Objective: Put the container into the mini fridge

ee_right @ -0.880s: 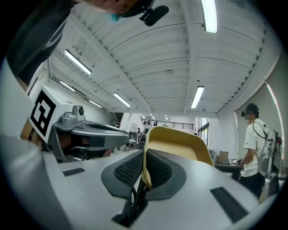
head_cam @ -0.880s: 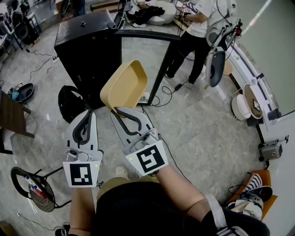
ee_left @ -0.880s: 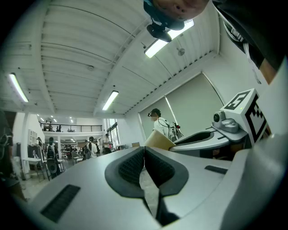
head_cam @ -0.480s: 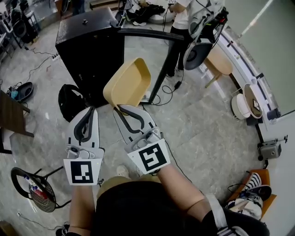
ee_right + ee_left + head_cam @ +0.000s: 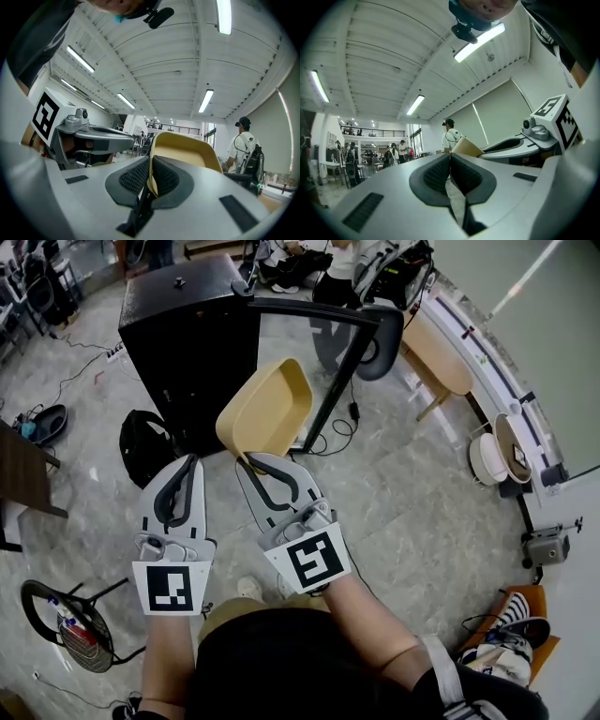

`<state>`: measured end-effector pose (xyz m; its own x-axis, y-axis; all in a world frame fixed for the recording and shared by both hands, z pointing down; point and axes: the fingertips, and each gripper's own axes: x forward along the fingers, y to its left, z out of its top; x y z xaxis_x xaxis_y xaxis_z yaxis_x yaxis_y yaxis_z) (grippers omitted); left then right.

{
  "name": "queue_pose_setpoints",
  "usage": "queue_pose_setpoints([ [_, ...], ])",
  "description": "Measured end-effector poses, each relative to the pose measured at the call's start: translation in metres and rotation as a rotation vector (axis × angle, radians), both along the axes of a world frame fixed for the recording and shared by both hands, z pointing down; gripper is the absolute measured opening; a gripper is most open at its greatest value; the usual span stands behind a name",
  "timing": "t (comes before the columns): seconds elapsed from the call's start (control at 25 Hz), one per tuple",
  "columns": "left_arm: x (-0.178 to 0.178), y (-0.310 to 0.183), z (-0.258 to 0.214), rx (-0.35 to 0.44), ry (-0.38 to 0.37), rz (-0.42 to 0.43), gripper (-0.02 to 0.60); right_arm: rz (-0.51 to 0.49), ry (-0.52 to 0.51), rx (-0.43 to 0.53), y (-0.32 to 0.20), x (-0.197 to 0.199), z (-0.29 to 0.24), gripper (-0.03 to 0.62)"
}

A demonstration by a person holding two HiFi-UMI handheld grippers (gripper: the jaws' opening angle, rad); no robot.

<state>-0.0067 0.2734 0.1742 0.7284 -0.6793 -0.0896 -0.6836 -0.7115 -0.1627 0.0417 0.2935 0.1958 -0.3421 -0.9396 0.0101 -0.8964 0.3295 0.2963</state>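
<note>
In front of the mini fridge (image 5: 178,343), its door (image 5: 292,343) open, the tan container (image 5: 265,409) has edged slightly closer. The right gripper (image 5: 247,462) is clamped tight on its rim — the left gripper (image 5: 191,463) closed and empty beside it — so insertion looks near.

container (image 5: 265,409): smooth matt plastic | mini fridge door (image 5: 281,338): glass | floor (image 5: 422,493): glossy tile

My head camera looks steeply down on my left tool (image 5: 190,461), right tool (image 5: 246,461) and grey marble floor (image 5: 412,484); each tool's camera sits close behind its jaws, facing level, and all three share the tan plastic container (image 5: 267,409).
</note>
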Motion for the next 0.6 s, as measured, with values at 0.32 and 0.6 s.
queue_pose_setpoints([
  [0.32,-0.025,-0.002,-0.007,0.01,0.027,0.011,0.025,0.012,0.012,0.02,-0.002,-0.023,-0.007,0.046],
  [0.6,-0.052,-0.004,-0.011,0.037,0.034,0.023,0.025,0.01,0.04,0.029,0.0,-0.054,-0.008,0.046],
])
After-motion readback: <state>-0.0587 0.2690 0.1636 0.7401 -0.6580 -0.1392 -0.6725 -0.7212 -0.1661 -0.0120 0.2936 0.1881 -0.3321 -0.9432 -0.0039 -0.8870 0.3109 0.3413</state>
